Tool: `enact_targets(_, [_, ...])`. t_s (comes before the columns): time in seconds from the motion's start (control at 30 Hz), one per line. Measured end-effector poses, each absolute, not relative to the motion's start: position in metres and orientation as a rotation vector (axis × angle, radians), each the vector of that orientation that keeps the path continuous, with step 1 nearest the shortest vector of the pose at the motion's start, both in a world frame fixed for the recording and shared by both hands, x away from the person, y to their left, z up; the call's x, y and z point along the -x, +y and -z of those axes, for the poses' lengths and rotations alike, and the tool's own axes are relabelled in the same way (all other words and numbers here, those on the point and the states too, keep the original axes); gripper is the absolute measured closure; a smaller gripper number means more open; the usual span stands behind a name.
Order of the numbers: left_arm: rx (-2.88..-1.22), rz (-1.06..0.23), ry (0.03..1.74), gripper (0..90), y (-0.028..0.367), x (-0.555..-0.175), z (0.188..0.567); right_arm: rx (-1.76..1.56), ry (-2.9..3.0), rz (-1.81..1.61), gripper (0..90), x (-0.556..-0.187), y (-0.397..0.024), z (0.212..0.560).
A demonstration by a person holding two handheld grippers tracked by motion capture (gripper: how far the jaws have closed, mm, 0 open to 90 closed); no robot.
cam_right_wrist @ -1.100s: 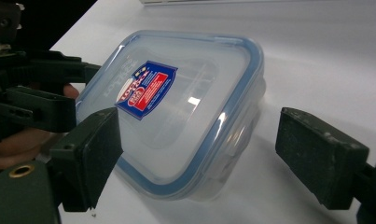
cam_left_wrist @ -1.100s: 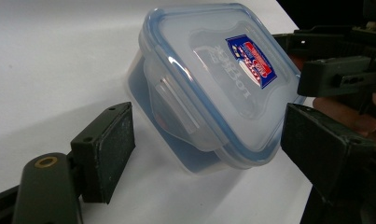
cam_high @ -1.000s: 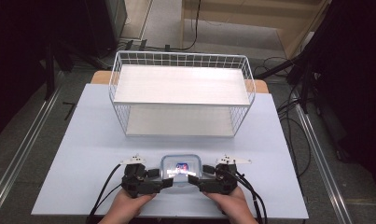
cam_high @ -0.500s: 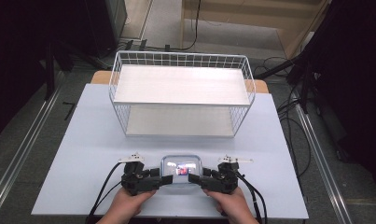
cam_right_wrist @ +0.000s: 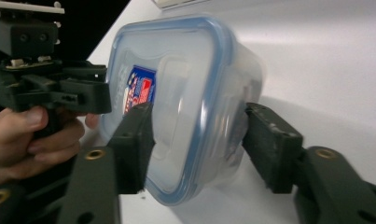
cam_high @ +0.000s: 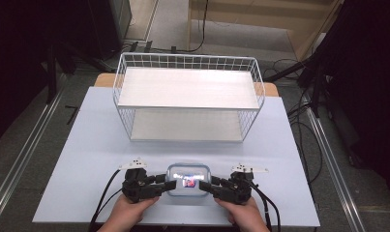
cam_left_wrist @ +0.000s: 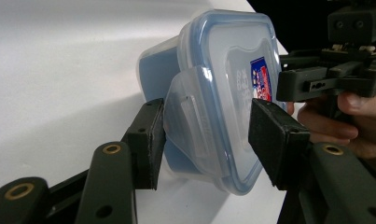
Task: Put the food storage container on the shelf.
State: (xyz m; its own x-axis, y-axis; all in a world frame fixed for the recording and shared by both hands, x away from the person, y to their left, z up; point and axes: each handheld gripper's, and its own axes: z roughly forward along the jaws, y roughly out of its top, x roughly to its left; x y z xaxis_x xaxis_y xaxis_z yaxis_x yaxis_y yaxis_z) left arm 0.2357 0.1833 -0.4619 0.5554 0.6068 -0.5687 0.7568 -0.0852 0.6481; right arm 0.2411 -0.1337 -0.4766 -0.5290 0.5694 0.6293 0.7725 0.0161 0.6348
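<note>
Container [cam_high: 188,181]: our left gripper [cam_left_wrist: 204,135] straddles its latch unclenched, right gripper [cam_right_wrist: 197,144] likewise loose, so it may slip when lifted

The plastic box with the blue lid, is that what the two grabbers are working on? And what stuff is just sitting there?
Part of the job:
- plastic box, at the table's near edge
- left gripper, jaws open around the box's left end
- right gripper, jaws open around its right end

Just sitting there:
- white wire shelf rack, farther back on the table
- cables on the floor

two hand-held grippers [cam_high: 169,185] [cam_high: 206,186] flank a lidded container [cam_high: 188,180].
</note>
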Motion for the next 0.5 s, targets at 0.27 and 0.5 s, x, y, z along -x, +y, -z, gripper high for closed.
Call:
enact_targets(0.27, [-1.778, 0.131, 1.111, 50.5, 0.1827, -0.2313, 0.4590, 1.404, -2.098, 1.539, 50.1, -0.2392, -0.1343, 0.4739])
enact_targets(0.5, [-1.801, 0.050, 1.084, 51.2, 0.1803, -0.2258, 0.4567, 1.398, -2.119, 1.565, 51.6, -0.2376, -0.1337, 0.4724])
